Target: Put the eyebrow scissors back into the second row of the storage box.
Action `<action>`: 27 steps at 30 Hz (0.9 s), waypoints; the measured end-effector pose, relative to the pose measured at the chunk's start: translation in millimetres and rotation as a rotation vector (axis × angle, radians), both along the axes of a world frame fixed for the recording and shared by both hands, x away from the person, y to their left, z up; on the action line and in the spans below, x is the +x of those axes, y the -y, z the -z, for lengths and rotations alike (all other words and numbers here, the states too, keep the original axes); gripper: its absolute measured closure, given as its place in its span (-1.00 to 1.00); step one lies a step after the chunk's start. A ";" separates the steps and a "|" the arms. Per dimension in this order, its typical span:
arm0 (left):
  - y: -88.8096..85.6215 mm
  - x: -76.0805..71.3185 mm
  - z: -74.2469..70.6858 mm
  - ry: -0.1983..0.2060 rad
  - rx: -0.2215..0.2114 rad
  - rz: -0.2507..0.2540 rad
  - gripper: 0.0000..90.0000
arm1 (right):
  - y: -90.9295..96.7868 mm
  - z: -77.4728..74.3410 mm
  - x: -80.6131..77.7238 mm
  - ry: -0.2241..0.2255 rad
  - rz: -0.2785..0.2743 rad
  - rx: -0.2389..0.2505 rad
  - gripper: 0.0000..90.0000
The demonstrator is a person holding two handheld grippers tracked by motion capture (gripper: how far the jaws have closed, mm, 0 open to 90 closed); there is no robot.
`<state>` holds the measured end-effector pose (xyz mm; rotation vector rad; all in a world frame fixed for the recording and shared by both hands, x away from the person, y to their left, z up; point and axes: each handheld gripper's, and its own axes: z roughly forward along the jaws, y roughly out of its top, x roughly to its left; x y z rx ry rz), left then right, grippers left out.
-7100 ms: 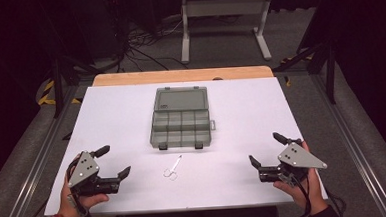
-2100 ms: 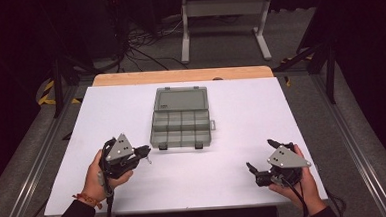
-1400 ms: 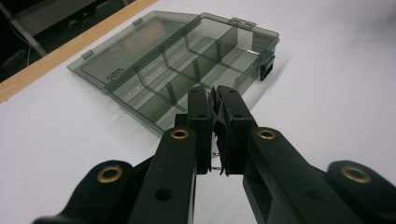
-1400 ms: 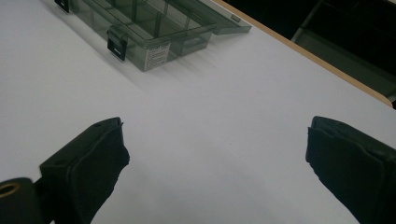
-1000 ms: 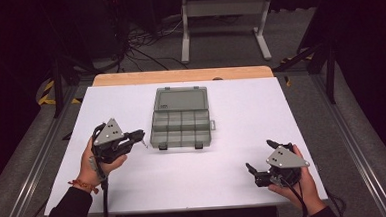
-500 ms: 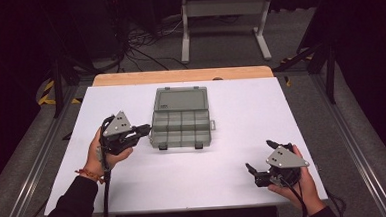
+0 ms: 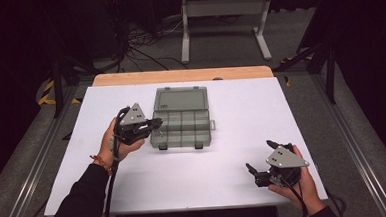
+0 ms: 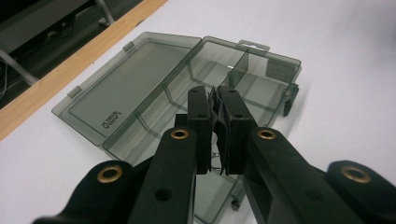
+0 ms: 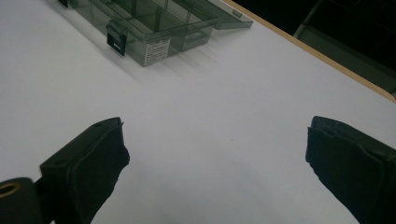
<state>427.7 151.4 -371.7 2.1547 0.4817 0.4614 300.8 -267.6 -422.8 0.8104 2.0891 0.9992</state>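
Now the left tool (image 7: 152,124) hangs over the near-left compartments of the open organizer box (image 7: 181,120) – jaws pressed together on a small metal clip (image 8: 215,156). Toward the tabletop's (image 7: 234,176) near-right corner, the right tool (image 7: 259,157) rests with jaws wide apart – holding nothing.

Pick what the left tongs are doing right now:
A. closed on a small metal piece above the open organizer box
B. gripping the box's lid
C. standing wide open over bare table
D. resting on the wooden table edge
A: in the left gripper view the left tongs are pinched shut on a small metal piece, poised over the compartments of the open organizer box.
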 end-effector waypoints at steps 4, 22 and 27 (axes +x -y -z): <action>10.5 4.8 4.6 -0.012 0.021 0.007 0.89 | 0.5 0.1 0.2 0.002 -0.002 -0.002 -0.88; 40.7 20.9 25.1 -0.048 0.094 0.042 0.89 | 0.9 1.3 0.6 -0.003 -0.002 -0.003 -0.88; 47.6 22.2 30.0 -0.055 0.106 0.051 0.89 | 0.7 1.2 0.3 -0.004 -0.001 -0.004 -0.88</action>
